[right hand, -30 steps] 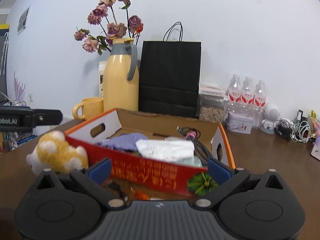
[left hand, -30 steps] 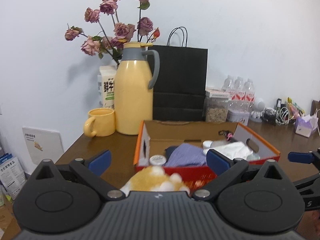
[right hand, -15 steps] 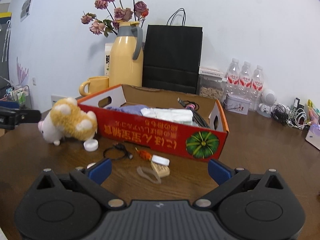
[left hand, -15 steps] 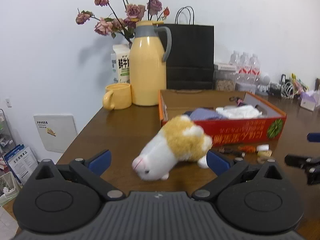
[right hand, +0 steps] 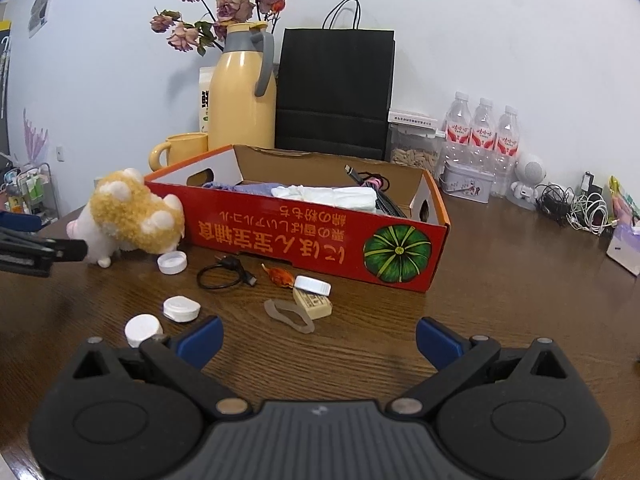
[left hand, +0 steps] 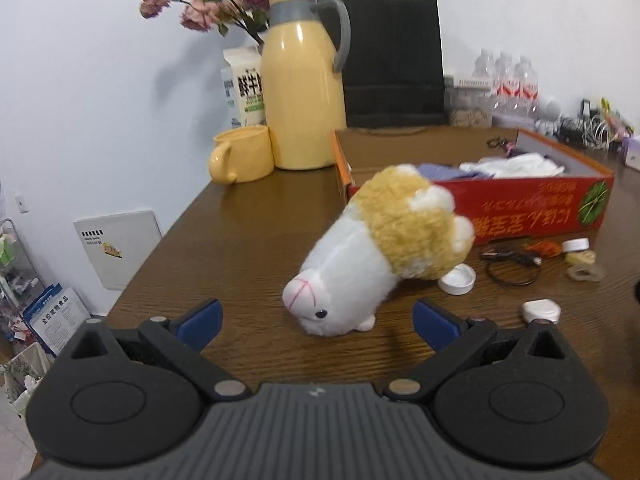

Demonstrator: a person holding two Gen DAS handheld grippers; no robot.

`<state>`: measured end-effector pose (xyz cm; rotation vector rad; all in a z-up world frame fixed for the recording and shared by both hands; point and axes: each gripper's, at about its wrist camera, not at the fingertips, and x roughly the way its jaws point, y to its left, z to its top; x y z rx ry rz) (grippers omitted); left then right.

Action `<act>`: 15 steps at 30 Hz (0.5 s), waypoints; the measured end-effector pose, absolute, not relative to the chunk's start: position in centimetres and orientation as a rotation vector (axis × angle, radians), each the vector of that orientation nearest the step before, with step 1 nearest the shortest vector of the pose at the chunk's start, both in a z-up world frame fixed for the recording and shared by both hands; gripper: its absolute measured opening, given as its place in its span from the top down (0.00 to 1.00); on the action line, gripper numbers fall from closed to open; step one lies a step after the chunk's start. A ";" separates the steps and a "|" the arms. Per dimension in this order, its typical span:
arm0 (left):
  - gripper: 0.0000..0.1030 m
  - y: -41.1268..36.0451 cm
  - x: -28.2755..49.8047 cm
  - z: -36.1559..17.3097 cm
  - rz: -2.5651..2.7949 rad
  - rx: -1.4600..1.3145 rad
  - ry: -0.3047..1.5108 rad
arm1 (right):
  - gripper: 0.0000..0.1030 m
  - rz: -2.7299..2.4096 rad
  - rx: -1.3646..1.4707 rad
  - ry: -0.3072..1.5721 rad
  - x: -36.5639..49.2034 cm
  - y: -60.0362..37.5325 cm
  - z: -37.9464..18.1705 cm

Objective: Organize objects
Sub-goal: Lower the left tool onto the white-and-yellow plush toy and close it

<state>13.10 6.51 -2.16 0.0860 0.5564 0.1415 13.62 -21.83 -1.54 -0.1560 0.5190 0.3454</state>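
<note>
Left gripper (left hand: 316,316): spread wide and empty, blue pads (left hand: 200,318) set either side of the plush toy's snout without touching it; a straddling line-up for a pinch is judged likely

Right gripper (right hand: 318,336): released, nothing held, kept low over bare wood short of the small clutter, probably so a piece can be chosen

Plush toy (left hand: 380,248): at 12 o'clock from the left gripper, tipped nose-down on the table (left hand: 224,232), rump leaning at the box corner; white face with pink stitched nose and one black eye, tan fleece back with white paws; soft, so a squeeze is expected to sink in

Red box (right hand: 320,236): at 12 o'clock from the right gripper, open-topped, cloth and cable already inside; judged the collecting place

Loose bits: white caps (right hand: 172,262), black cable loop (right hand: 224,276), rubber band (right hand: 288,314) and eraser (right hand: 312,302) lie between right gripper and box, still outside it
</note>
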 end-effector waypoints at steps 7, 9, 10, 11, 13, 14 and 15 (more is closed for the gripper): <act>0.00 6.1 15.5 -3.1 0.036 0.169 0.526 | 0.00 0.331 -0.153 0.528 14.0 -22.1 -1.8; 0.00 5.8 15.7 -3.1 0.016 0.199 0.505 | 0.00 0.330 -0.152 0.531 14.1 -22.2 -1.9; 0.00 5.7 15.8 -3.0 0.001 0.209 0.494 | 0.00 0.330 -0.152 0.533 14.2 -22.2 -1.9; 0.00 5.6 15.8 -3.0 -0.015 0.214 0.487 | 0.00 0.330 -0.153 0.534 14.2 -22.1 -2.0; 0.00 5.6 16.1 -3.1 -0.044 0.223 0.486 | 0.00 0.330 -0.152 0.536 14.4 -22.1 -2.1; 0.00 5.6 16.4 -3.0 -0.050 0.228 0.486 | 0.00 0.329 -0.152 0.538 14.5 -22.1 -2.1; 0.00 5.6 16.6 -3.1 -0.053 0.234 0.486 | 0.00 0.328 -0.151 0.539 14.5 -22.1 -2.2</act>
